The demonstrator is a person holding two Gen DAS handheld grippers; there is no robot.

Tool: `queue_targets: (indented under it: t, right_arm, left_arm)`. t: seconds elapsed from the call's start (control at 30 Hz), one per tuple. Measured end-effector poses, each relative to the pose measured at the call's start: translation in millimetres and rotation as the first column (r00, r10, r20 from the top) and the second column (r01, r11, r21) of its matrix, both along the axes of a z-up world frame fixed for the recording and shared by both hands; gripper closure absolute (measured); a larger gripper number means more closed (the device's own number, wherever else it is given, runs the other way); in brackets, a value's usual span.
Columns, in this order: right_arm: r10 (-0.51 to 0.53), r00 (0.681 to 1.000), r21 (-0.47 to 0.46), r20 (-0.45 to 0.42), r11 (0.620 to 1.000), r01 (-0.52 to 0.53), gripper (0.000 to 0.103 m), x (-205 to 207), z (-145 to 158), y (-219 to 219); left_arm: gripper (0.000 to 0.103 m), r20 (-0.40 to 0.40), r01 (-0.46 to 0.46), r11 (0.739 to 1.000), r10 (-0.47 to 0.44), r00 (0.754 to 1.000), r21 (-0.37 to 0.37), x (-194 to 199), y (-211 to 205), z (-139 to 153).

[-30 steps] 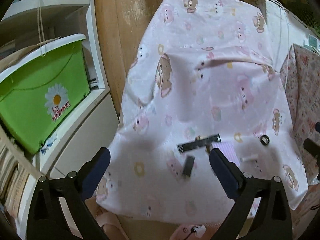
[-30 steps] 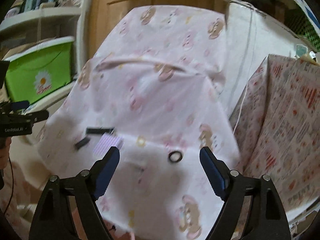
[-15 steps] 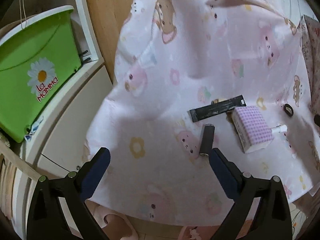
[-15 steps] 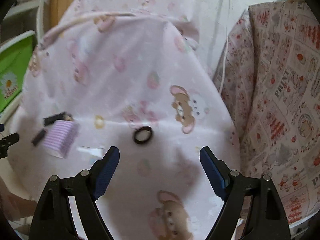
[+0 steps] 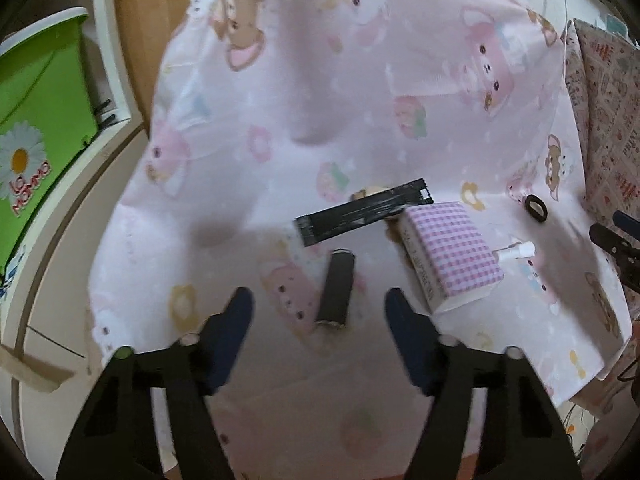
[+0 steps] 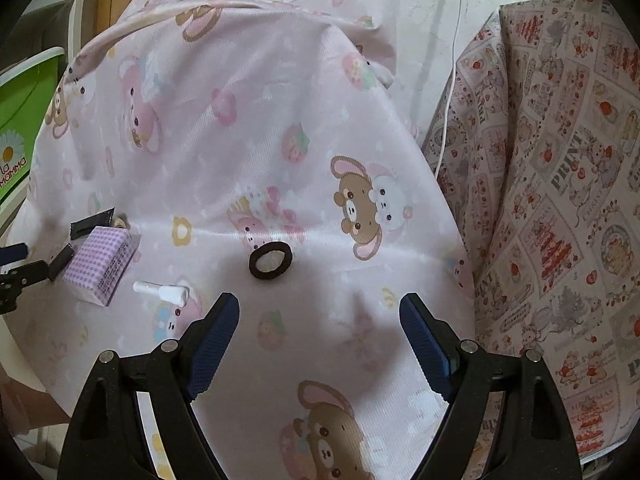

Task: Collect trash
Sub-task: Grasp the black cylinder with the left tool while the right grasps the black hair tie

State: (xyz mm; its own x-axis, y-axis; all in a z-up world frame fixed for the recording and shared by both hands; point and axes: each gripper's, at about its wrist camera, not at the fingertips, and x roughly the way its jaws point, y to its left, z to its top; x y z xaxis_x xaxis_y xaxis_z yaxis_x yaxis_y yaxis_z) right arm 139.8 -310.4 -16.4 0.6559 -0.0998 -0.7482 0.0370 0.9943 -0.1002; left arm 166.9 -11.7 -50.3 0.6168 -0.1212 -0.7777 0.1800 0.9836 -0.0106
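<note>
On a pink cartoon-print cloth (image 5: 320,92) lie a dark cylinder (image 5: 336,289), a black flat wrapper strip (image 5: 362,212), a purple checked box (image 5: 452,254), a small white tube (image 5: 516,251) and a black ring (image 5: 536,208). My left gripper (image 5: 318,312) is open, its fingers either side of the cylinder's near end. My right gripper (image 6: 320,316) is open and empty, just in front of the black ring (image 6: 270,261). The right wrist view also shows the box (image 6: 100,270), the white tube (image 6: 162,292) and the strip (image 6: 91,222).
A green tub with a daisy logo (image 5: 36,120) sits on white shelving at the left. A red-printed patterned cloth (image 6: 560,200) covers a surface at the right. A white cord (image 6: 452,64) hangs between the two cloths. A wooden door (image 5: 132,40) stands behind.
Both grippers have moved down and closer to the cloth. The left now straddles the dark cylinder; the right has neared the black ring. Both stay open.
</note>
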Motion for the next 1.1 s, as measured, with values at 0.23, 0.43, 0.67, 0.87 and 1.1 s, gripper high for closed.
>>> queue_targets:
  t: [0.23, 0.43, 0.67, 0.87, 1.1]
  right_arm:
    - [-0.003, 1.0, 0.032, -0.027, 0.999, 0.004, 0.019, 10, -8, -5]
    - [0.033, 0.998, 0.032, -0.049, 0.999, -0.031, 0.019, 27, -17, 4]
    - [0.08, 0.993, 0.07, -0.088, 0.995, -0.074, 0.019, 56, -25, 11]
    - [0.064, 0.989, 0.122, -0.134, 0.991, -0.048, 0.031, 80, -36, 9]
    - [0.092, 0.979, 0.073, -0.18, 0.994, -0.08, 0.039, 92, -48, 25]
  left_arm:
    - [0.06, -0.008, 0.017, 1.0, -0.017, 1.0, 0.017, 9, -6, -6]
    - [0.081, -0.043, 0.025, 0.999, -0.024, 0.999, 0.023, 11, -7, -10]
    - [0.078, -0.044, 0.004, 1.0, -0.004, 0.999, 0.004, 11, -3, -10]
    - [0.069, -0.052, -0.002, 1.0, 0.002, 0.999, 0.002, 14, 0, -14]
    - [0.07, -0.057, -0.003, 1.0, 0.002, 0.998, -0.014, 17, 2, -14]
